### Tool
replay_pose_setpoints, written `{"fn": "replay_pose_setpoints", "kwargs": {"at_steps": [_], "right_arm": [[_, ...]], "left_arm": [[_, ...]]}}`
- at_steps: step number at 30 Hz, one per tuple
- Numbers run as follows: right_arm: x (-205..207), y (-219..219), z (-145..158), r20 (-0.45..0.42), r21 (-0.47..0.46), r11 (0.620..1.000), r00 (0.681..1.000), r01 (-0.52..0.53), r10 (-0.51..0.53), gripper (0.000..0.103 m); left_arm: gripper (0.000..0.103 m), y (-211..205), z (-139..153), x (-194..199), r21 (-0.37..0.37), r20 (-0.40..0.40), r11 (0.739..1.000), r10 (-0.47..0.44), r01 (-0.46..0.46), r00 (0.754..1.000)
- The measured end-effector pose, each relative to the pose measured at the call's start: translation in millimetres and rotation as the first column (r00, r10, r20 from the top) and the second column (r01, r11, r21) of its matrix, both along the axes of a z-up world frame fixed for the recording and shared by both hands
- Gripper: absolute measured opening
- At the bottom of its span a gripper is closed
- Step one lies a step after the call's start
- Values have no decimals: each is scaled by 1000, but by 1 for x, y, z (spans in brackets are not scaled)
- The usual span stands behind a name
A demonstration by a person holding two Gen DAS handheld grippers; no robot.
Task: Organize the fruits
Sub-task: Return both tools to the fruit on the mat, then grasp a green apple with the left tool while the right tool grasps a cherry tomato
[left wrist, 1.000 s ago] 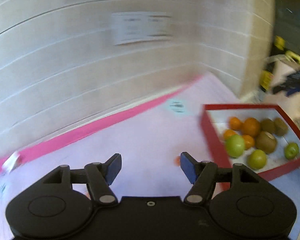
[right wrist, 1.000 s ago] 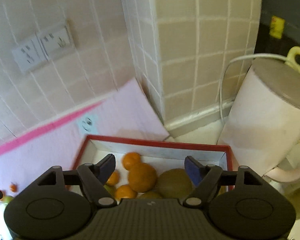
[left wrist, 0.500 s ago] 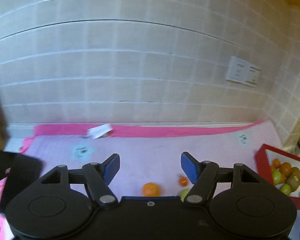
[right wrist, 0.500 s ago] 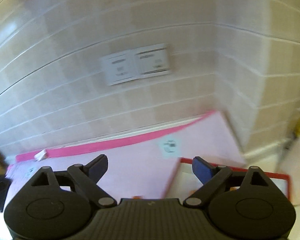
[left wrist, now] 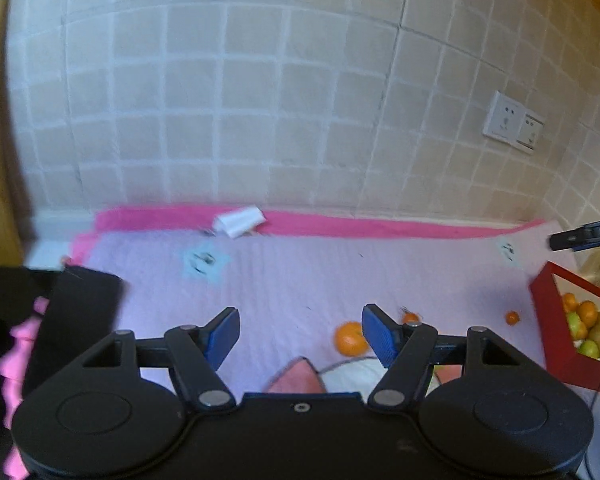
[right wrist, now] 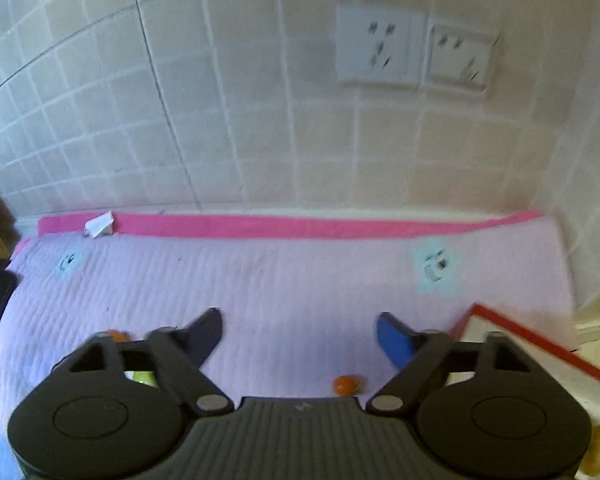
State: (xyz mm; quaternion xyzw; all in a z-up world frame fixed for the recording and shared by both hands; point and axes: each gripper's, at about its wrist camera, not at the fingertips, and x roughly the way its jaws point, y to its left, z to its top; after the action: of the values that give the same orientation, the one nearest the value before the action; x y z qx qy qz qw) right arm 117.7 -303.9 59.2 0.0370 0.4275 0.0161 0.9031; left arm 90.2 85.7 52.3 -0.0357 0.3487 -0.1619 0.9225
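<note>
The left gripper [left wrist: 298, 330] hangs over the lilac mat [left wrist: 300, 272] with its jaws spread and nothing between them. The right gripper [right wrist: 300, 340] is also released, with only bare mat in its gap; its jaws have just been narrowing from a wider spread.

Fruit lies loose toward the right end of the counter: an orange [left wrist: 351, 338] just beside the left gripper's right finger, a smaller orange fruit [left wrist: 411, 317] partly hidden behind that finger, and a tiny one [left wrist: 512, 317] near the red box [left wrist: 540, 292]. The box sits at the counter's right end and holds oranges, green fruits and brown ones. In the right wrist view a small orange fruit [right wrist: 343, 385] lies close under the gripper.

The middle and back of the mat are open up to the pink strip [right wrist: 300, 226] along the tiled wall [right wrist: 260, 120]. A folded white paper [left wrist: 240, 220] lies on that strip near the back left corner. A black object [left wrist: 80, 320] crowds the left edge.
</note>
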Motion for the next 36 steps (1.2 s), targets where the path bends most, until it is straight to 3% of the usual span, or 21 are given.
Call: {"fn": "replay_pose_setpoints", "kwargs": {"at_steps": [1, 3, 7, 12, 15, 17, 22, 24, 27, 31, 36], "right_arm": [[6, -3, -7, -26, 39, 999, 1000, -3, 4, 64], [16, -12, -22, -89, 95, 995, 996, 21, -13, 64], [33, -13, -56, -198, -4, 999, 979, 39, -39, 65], [50, -13, -90, -294, -39, 999, 955, 36, -46, 65], [53, -16, -99, -312, -44, 998, 948, 46, -57, 66], [55, -15, -98, -306, -33, 999, 951, 38, -46, 70], [65, -19, -102, -304, -47, 998, 951, 42, -54, 71], [68, -24, -105, -321, -60, 997, 945, 51, -68, 71], [72, -29, -111, -361, -83, 996, 930, 44, -71, 71], [76, -30, -120, -422, -75, 997, 905, 17, -47, 71], [76, -24, -125, -464, -108, 994, 885, -28, -25, 70]], "left_arm": [[80, -3, -6, 6, -20, -24, 1000, -18, 17, 1000], [80, -12, -20, 17, -28, -61, 999, -35, 33, 998], [80, -28, -43, 36, -18, -105, 998, -65, 64, 992], [80, -52, -69, 63, 2, -165, 995, -101, 102, 981], [80, -65, -78, 74, 22, -183, 992, -118, 124, 976], [80, -71, -80, 75, -10, -182, 987, -161, 162, 970], [80, -97, -73, 53, -78, -108, 941, -336, 329, 936], [80, -119, -77, 48, -35, -117, 932, -363, 362, 924], [80, -147, -91, 49, 86, -140, 933, -335, 349, 932], [80, -160, -99, 49, 64, -182, 915, -382, 398, 906], [80, -169, -105, 54, 92, -211, 916, -365, 390, 907]]}}
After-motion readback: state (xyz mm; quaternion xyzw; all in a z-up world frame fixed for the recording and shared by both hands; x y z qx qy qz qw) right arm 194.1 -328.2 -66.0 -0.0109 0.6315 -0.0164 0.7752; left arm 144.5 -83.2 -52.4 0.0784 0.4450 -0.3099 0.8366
